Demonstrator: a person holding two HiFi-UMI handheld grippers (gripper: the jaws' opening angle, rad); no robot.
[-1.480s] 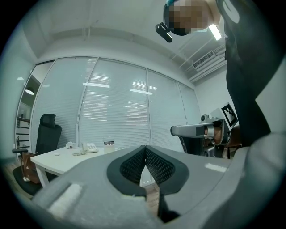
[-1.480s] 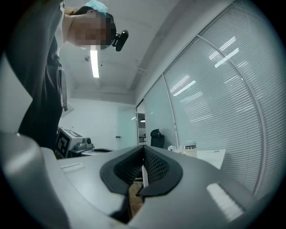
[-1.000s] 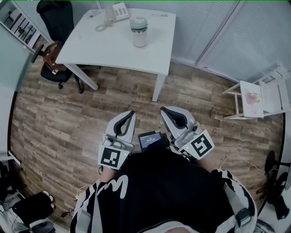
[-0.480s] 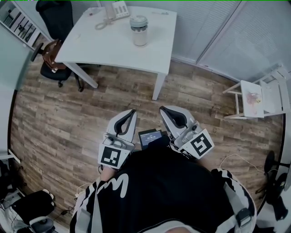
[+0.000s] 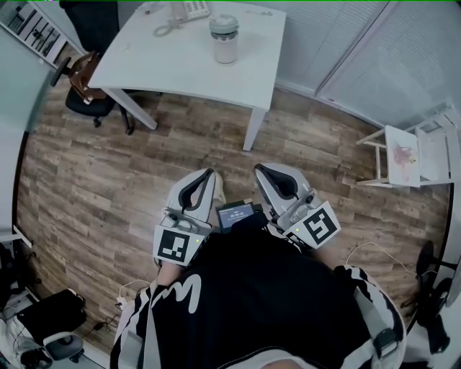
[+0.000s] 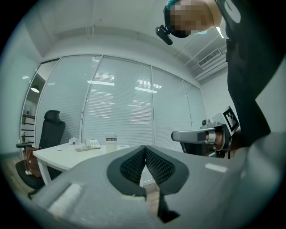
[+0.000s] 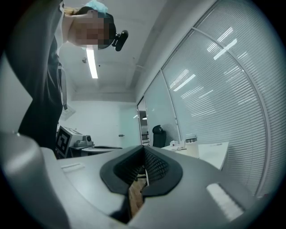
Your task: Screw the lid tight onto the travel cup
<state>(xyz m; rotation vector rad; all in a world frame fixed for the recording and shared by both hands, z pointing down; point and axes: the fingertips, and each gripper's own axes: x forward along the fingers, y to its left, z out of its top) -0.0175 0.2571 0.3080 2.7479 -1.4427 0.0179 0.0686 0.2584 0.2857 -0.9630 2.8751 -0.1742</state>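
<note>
A white travel cup [image 5: 225,40] with a grey lid on top stands upright on the white table [image 5: 158,65], far ahead of me. It also shows small in the left gripper view as the cup [image 6: 111,143] and in the right gripper view as the cup [image 7: 191,139]. My left gripper [image 5: 209,174] and right gripper [image 5: 258,170] are held close to my body above the wooden floor, well short of the table. Both are shut with nothing between their jaws.
A desk phone [image 5: 189,10] lies on the table behind the cup. A black office chair [image 5: 86,86] stands at the table's left. A small white rack [image 5: 421,155] is at the right by the blinds. A black device [image 5: 235,215] sits between my grippers.
The view has shifted forward a little: the table and cup sit higher in the picture. Both grippers stay shut and keep their place near my body.
</note>
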